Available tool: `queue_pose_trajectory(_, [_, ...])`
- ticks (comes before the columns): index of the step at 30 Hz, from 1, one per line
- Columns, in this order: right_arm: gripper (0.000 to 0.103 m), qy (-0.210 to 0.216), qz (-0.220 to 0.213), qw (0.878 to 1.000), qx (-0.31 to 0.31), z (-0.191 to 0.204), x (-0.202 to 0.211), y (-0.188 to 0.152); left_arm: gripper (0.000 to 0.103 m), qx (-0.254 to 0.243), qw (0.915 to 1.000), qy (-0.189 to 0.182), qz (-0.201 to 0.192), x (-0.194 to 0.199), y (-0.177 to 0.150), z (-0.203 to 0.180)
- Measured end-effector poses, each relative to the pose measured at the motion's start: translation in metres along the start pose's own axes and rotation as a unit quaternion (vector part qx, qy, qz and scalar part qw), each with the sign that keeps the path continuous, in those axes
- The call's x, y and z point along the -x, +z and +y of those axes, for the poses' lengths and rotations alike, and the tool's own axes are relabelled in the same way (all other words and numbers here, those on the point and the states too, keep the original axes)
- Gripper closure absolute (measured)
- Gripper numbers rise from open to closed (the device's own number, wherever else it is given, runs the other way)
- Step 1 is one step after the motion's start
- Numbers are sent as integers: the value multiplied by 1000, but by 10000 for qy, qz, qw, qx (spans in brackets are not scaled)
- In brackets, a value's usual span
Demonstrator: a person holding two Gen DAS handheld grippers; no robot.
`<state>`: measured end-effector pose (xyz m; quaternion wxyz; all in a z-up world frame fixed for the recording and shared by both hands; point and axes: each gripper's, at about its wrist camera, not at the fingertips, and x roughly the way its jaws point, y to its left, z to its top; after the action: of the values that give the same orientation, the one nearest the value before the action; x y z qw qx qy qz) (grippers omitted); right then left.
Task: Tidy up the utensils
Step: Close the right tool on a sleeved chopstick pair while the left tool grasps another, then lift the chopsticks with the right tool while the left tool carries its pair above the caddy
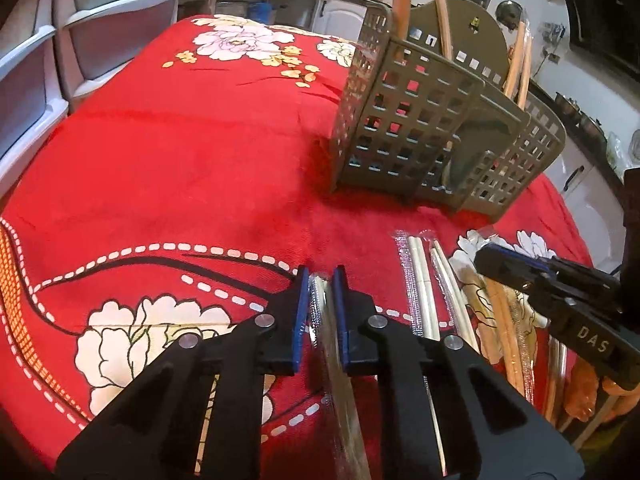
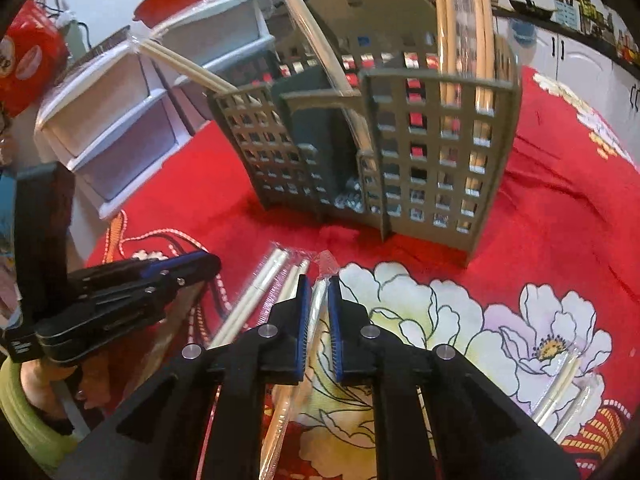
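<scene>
Chopsticks in clear plastic sleeves (image 1: 420, 280) lie loose on the near part of the desk, which is covered with a red cloth printed with white flowers (image 1: 192, 152). My left gripper (image 1: 322, 280) has its jaws drawn narrow around one wrapped pair of pale chopsticks (image 1: 320, 308) at the left of that loose group. My right gripper (image 2: 318, 284) likewise has its jaws nearly together on a wrapped pair in a transparent sleeve (image 2: 316, 308), which runs back under the tool toward me. Between the two, more sleeved white pairs (image 2: 264, 284) rest flat on the cloth, and in the left view orange-tan ones (image 1: 508, 320) lie under my right tool. Two further wrapped pairs (image 2: 560, 392) sit at the near right edge.

Farther off stands an olive-grey plastic utensil caddy with square-holed walls and several compartments (image 2: 420, 140), upright on the cloth. Tan chopsticks (image 2: 480, 20) stand in its right compartment, and pale wrapped ones (image 2: 188, 64) lean out of its left one. Beyond the desk on the left is a white plastic drawer unit (image 2: 112, 120).
</scene>
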<state>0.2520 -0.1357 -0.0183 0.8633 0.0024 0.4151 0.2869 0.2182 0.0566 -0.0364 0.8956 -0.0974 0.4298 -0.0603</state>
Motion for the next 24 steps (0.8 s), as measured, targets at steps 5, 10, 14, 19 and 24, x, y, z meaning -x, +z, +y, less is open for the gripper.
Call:
queue_pose_trajectory(5, [94,22,-171,9998,66,4,14,6,100,17,9999,-31,-101,10,2,-1])
queue_pose_trajectory(10, [95,21,-291,9995,135,9,23,11,100,71,9997,-64,-226,22,5,-1])
queue_pose_trajectory(14, [95,-30,-433,9988,233,16,31,17,100,81,9993,-92,-348,36,8,0])
queue_pose_trajectory(19, [96,-38,-640,9974,314,23,46,22,100,88,9984,-191,-519,52,13,0])
queue_pose_trajectory(24, [96,-43,-788,9962,380,28,58,26,101,-36,9967,-291,-757,71,20,-9])
